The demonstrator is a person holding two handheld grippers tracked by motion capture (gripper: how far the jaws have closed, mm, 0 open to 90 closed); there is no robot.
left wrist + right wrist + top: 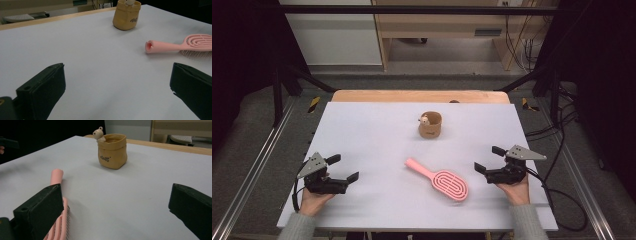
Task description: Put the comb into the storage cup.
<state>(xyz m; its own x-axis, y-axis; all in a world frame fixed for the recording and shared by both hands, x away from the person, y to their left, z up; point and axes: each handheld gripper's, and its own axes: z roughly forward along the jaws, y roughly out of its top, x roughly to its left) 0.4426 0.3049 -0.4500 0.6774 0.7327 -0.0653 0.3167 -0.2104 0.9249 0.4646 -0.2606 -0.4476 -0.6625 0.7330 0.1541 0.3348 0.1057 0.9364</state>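
Hairbrush [438, 180] is lying untouched mid-table, just beside the right gripper [488, 159]; both it and the left gripper [343, 168] are being held spread, empty. Nothing is grasped yet; the pot [430, 124] is waiting beyond.

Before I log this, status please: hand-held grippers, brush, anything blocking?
Left hand-held gripper open, empty. Right hand-held gripper open, beside brush. Cup behind, clear.

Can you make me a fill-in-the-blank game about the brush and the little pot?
1. The hairbrush is the colour ____.
2. A tiny ____ figure peeks over the rim of the tan pot.
3. Both the left tongs and the right tongs have their jaws ____.
4. The brush lies nearer the ____ tongs.

Missing words: pink; bear; open; right
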